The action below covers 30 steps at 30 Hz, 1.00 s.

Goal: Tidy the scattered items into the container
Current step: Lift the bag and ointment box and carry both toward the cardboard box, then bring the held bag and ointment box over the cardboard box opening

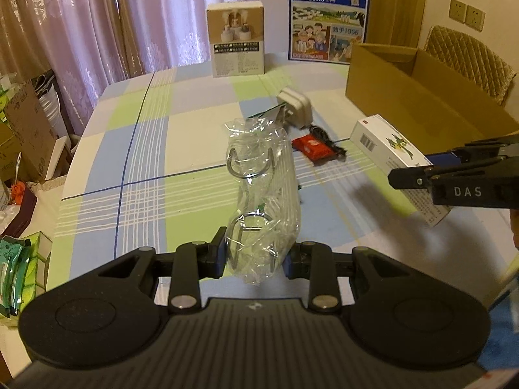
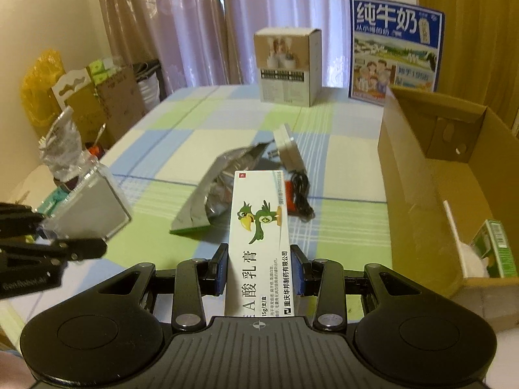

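Two tongs grip loads: left clear bag, right ointment box.

I see dim, warm light, with daylight glowing through the curtains. Both fisheye views bend at the edges, with dark corners. Soft shadows lie on the desk.

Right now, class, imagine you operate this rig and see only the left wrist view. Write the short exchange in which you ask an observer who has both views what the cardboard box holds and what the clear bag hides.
Operator: I see only the outer wall of the cardboard box. Is anything inside?
Observer: Yes, a green carton already sits in its near end.
Operator: What lies behind the clear bag? I catch only a green edge.
Observer: A silver foil pouch, lying flat with its green edge nearest the right wrist camera.
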{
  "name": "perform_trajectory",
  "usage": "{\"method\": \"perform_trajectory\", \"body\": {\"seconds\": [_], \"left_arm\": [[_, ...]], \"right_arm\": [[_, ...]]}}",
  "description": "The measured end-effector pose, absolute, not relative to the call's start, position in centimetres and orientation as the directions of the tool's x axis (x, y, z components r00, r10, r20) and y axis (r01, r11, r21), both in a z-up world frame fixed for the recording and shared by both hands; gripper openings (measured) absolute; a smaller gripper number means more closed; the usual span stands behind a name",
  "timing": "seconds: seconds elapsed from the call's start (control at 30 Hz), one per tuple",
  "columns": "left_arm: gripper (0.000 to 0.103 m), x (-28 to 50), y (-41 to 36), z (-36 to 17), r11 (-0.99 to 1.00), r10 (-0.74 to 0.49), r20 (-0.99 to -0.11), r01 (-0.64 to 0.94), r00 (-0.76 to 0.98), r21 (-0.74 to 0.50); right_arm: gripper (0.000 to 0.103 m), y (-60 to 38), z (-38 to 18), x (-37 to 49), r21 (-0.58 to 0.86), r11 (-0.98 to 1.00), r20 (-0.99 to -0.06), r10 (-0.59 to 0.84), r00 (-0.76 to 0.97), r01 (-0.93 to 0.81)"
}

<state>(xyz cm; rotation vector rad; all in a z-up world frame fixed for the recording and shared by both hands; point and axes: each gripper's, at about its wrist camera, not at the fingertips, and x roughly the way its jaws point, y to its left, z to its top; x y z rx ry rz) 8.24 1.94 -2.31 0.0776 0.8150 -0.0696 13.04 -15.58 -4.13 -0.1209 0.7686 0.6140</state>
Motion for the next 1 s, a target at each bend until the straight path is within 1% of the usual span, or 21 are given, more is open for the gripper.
{"method": "perform_trajectory", "body": {"seconds": [0.43, 1.0], "left_arm": [[0.027, 5.2, -1.1, 0.7, 0.994, -0.050, -0.706, 0.101, 0.706, 0.030], [0.027, 2.9, -6.0, 2.8, 0.992, -0.115, -0.684, 0.116, 0.720, -0.044]], "right_arm": [[0.035, -20.0, 0.9, 9.5, 0.153, 0.828, -0.629, 0.503, 0.593, -0.540], [0.035, -29.0, 3.8, 7.3, 0.141, 0.893, -0.606, 0.420, 0.676, -0.428]]}}
